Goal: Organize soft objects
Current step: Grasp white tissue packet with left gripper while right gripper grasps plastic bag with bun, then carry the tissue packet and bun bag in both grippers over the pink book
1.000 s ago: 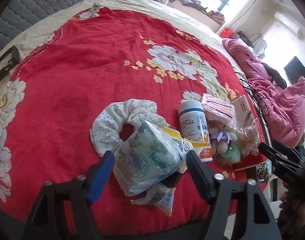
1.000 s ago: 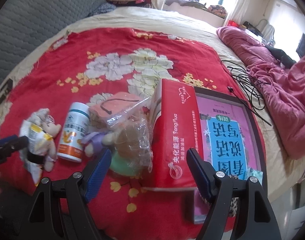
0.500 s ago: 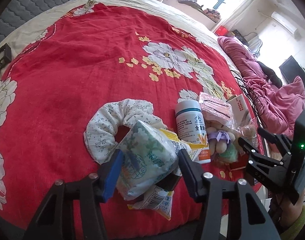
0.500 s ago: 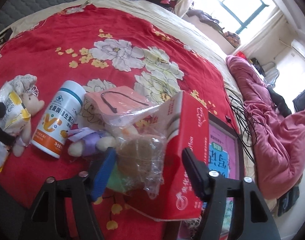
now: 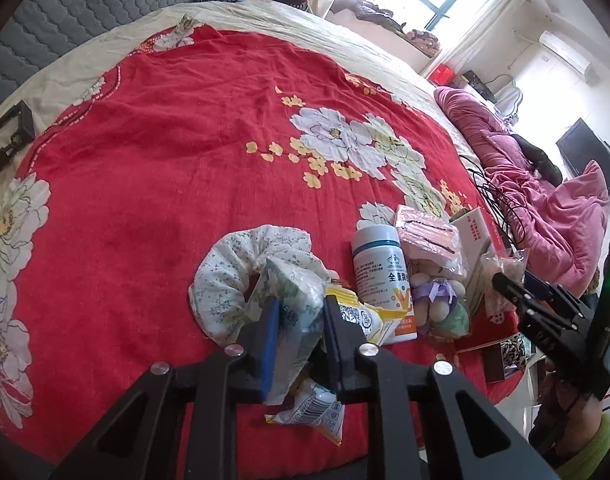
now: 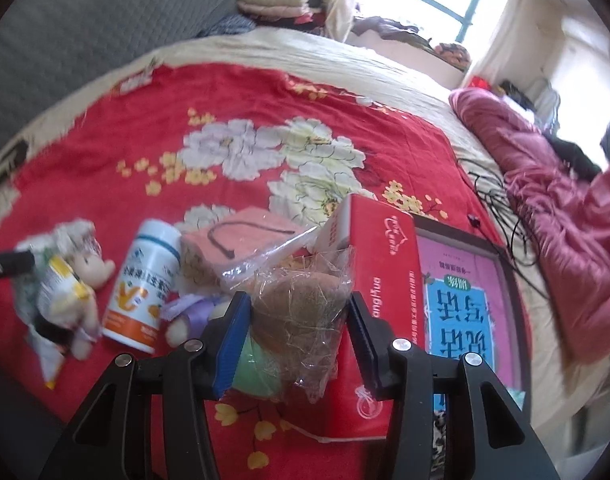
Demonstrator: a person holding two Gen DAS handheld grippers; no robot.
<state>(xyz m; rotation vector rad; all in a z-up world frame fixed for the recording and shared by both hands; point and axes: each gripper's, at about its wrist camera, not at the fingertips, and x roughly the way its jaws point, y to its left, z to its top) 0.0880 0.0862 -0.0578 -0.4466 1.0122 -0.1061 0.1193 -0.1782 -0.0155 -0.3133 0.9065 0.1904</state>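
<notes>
On the red floral bedspread [image 5: 153, 168] my left gripper [image 5: 300, 304] is closing, and its pads squeeze a green-and-white tissue pack [image 5: 295, 292] between them. A floral fabric neck pillow [image 5: 225, 276] curls behind the pack, and a yellow snack packet [image 5: 361, 316] lies beside it. My right gripper [image 6: 297, 300] is closing around a brown plush toy in a clear plastic bag [image 6: 305, 308]. Its pads stand at the edges of the wrapping without squeezing it. The right gripper [image 5: 517, 288] also shows at the right of the left wrist view.
A white supplement bottle [image 6: 145, 284], a pink packet [image 6: 241, 240] and a small plush with a purple bow [image 5: 433, 296] lie between the two grippers. A red box [image 6: 379, 280] and a framed picture [image 6: 457, 320] sit to the right. Pink bedding [image 6: 553, 200] and black cables [image 6: 501, 200] lie beyond.
The left jaws narrowed from wide apart until they pinch the tissue pack. The right gripper came closer to the bagged plush toy and its jaws narrowed around it.
</notes>
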